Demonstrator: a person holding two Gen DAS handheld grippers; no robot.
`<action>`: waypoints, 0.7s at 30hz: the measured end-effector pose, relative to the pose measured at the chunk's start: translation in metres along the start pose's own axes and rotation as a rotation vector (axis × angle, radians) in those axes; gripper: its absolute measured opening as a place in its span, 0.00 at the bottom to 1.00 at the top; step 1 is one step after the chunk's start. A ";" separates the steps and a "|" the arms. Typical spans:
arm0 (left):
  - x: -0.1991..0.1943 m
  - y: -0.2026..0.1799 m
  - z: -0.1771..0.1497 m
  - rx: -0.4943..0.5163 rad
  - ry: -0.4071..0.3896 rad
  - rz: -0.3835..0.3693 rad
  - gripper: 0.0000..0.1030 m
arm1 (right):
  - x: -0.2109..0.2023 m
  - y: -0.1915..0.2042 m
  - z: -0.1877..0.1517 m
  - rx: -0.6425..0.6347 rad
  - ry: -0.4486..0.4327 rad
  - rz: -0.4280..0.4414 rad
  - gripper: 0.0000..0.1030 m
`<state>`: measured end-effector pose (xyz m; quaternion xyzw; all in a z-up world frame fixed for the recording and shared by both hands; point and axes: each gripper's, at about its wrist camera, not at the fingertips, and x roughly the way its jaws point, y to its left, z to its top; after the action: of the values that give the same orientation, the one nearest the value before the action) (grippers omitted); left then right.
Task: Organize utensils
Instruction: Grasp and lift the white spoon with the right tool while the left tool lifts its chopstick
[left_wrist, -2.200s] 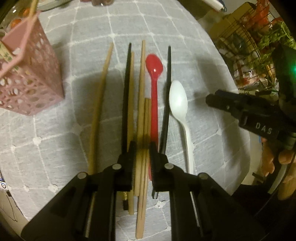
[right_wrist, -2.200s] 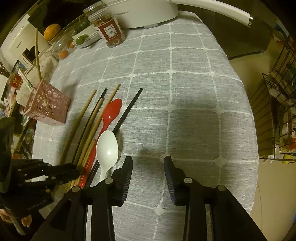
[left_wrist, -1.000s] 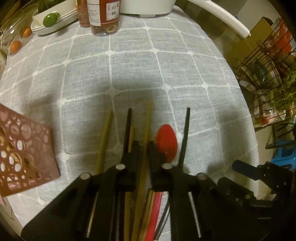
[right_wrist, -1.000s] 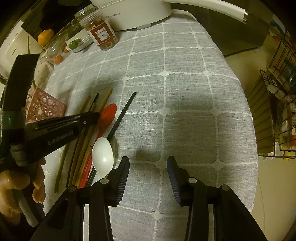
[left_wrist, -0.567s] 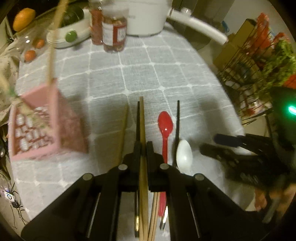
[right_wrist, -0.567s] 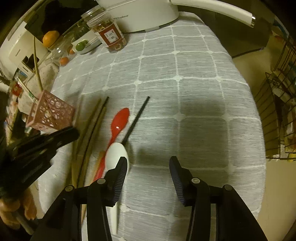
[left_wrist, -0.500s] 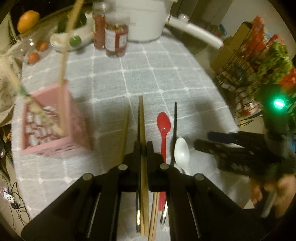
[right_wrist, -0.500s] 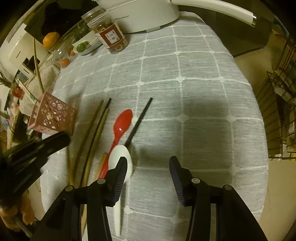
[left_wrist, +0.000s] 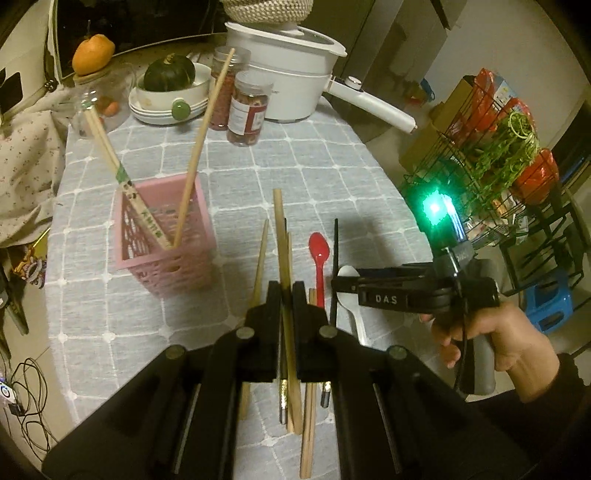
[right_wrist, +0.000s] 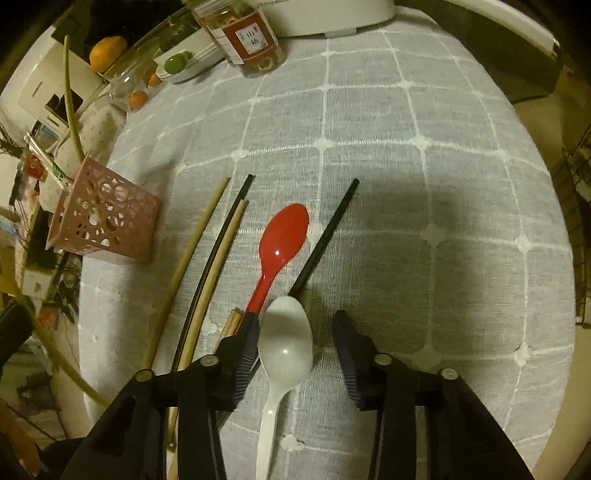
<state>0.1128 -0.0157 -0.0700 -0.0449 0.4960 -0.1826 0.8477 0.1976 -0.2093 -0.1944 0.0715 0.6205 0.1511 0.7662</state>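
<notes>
My left gripper (left_wrist: 285, 291) is shut on a wooden chopstick (left_wrist: 281, 236) and holds it lifted above the table, right of the pink perforated basket (left_wrist: 162, 236), which holds several chopsticks. On the cloth lie more wooden chopsticks (right_wrist: 184, 266), black chopsticks (right_wrist: 325, 236), a red spoon (right_wrist: 282, 240) and a white spoon (right_wrist: 284, 347). My right gripper (right_wrist: 295, 328) is open, low over the table, its jaws standing either side of the white spoon's bowl. It also shows in the left wrist view (left_wrist: 347, 286).
At the table's far end stand a white pot (left_wrist: 291, 88) with a long handle, spice jars (left_wrist: 249, 107), a bowl with a green squash (left_wrist: 168, 92) and a glass jar. A wire rack (left_wrist: 491, 166) stands off the right edge.
My left gripper closed on a wooden chopstick and lifted it off the pile. My right gripper moved left over the white spoon, still open.
</notes>
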 end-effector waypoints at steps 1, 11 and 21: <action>-0.001 0.001 0.000 -0.002 0.000 -0.003 0.06 | 0.001 0.001 0.001 -0.004 0.004 0.007 0.24; -0.012 -0.001 -0.006 0.027 -0.016 0.010 0.07 | -0.009 0.012 -0.006 -0.083 -0.009 -0.014 0.08; -0.027 -0.011 -0.013 0.070 -0.050 0.021 0.06 | -0.038 0.027 -0.016 -0.151 -0.080 -0.002 0.06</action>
<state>0.0869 -0.0153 -0.0514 -0.0145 0.4683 -0.1900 0.8628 0.1711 -0.1970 -0.1542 0.0187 0.5762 0.1940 0.7937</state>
